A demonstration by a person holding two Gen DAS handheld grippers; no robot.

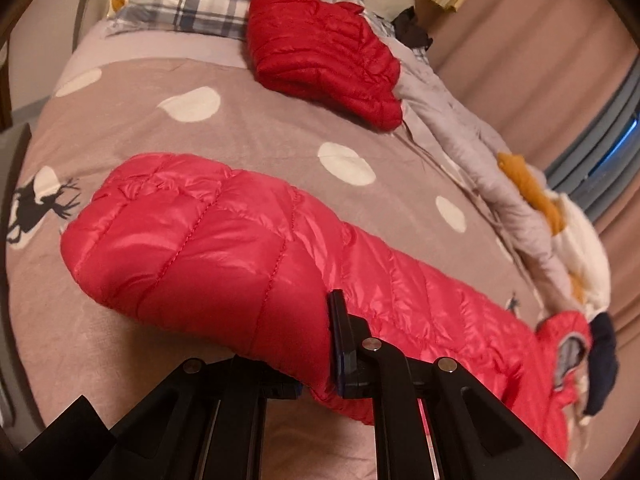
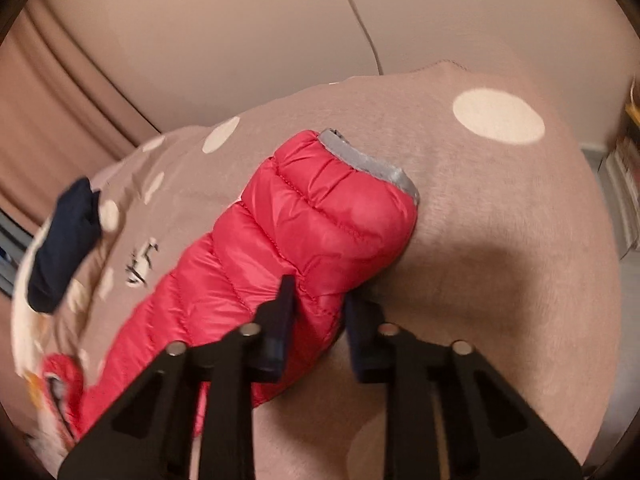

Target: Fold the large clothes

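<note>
A pink-red quilted puffer jacket (image 1: 224, 240) lies stretched across the taupe polka-dot bed cover (image 1: 192, 148). My left gripper (image 1: 316, 340) is shut on the jacket's near edge at its rounded end; one finger (image 1: 340, 332) shows, the other is hidden under the fabric. In the right wrist view my right gripper (image 2: 318, 320) is shut on a sleeve of the same jacket (image 2: 304, 240), just behind its grey-trimmed cuff (image 2: 368, 164). Both ends rest on or just above the cover.
A folded darker red puffer jacket (image 1: 324, 52) lies farther up the bed by a plaid pillow (image 1: 188, 4). A grey, mustard and white bedding pile (image 1: 532, 208) and a navy garment (image 2: 64, 240) run along one side. Curtains (image 1: 520, 40) hang beyond.
</note>
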